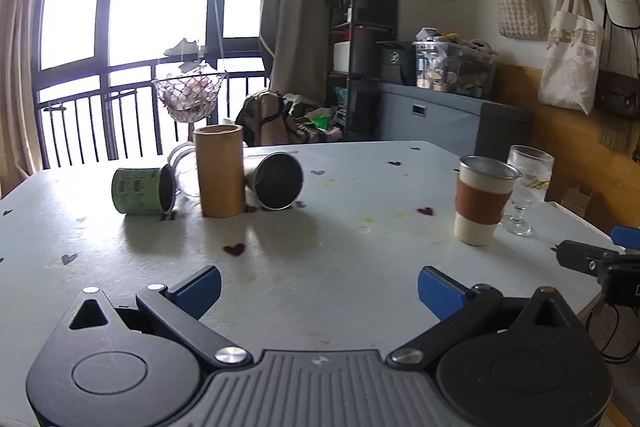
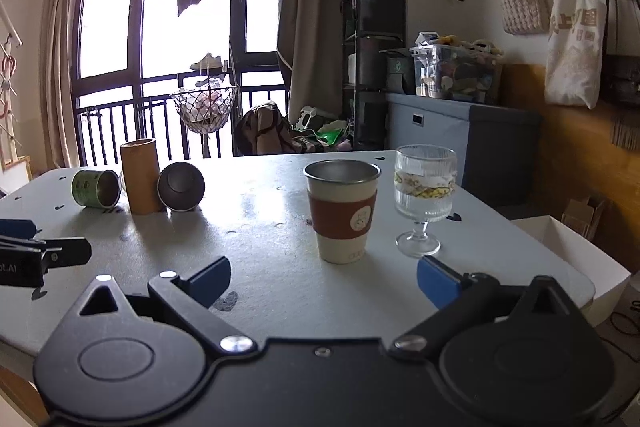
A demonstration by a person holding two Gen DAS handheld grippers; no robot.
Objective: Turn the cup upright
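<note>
A steel cup lies on its side on the grey table, mouth toward me, touching an upright tan cylinder. A green cup lies on its side left of the cylinder. A clear glass lies behind them, mostly hidden. A steel cup with a brown sleeve and a stemmed glass stand upright at the right. My left gripper is open and empty, well short of the cups. My right gripper is open and empty just before the sleeved cup.
The right gripper's tip shows at the right edge of the left view; the left gripper's tip shows at the left of the right view. A white box sits below the table's right edge. Shelves and a window stand behind.
</note>
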